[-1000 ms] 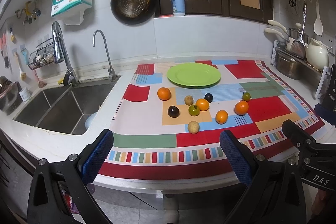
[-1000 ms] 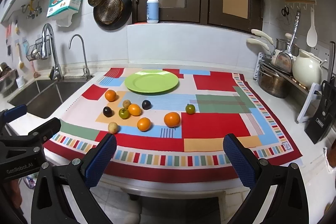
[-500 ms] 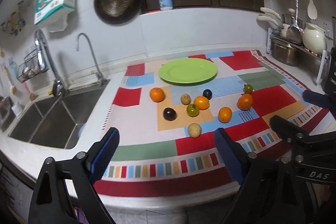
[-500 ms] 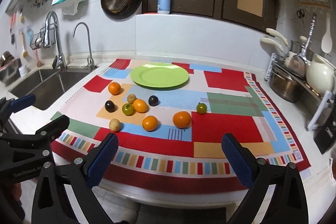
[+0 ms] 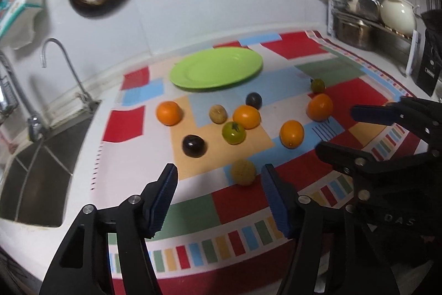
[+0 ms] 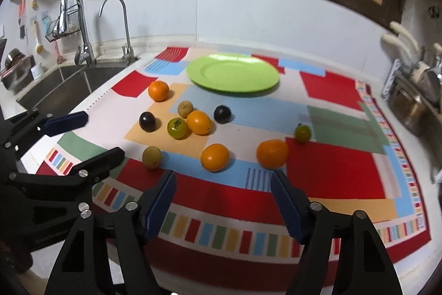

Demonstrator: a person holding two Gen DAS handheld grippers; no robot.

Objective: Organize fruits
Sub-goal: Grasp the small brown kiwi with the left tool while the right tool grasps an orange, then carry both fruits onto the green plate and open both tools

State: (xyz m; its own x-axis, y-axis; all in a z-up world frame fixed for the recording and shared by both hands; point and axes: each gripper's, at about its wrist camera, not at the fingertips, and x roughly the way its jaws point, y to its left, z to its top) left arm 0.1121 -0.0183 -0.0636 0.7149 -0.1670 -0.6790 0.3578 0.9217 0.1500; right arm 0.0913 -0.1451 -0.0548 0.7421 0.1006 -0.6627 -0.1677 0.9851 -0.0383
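Note:
Several fruits lie on a patchwork cloth [image 5: 248, 201] in front of an empty green plate [image 5: 215, 69], which also shows in the right wrist view [image 6: 233, 72]. Nearest my open left gripper [image 5: 219, 180] is a tan fruit [image 5: 243, 172], just ahead between the fingers. Beyond lie a dark plum [image 5: 194, 145], a green tomato [image 5: 234, 132] and oranges [image 5: 291, 133]. My open right gripper [image 6: 222, 185] hovers just short of two oranges [image 6: 215, 157] [image 6: 272, 154]. Both grippers are empty.
A steel sink [image 6: 63, 90] with taps [image 6: 80, 26] lies left of the cloth. Pots and a white kettle [image 5: 397, 13] stand on a rack at the right. A black knife block [image 5: 429, 65] stands near the right edge. The white backsplash rises behind the plate.
Both grippers have moved forward and down over the counter towards the fruits, which now look larger. The fruits and plate have not moved. Both grippers stay open.

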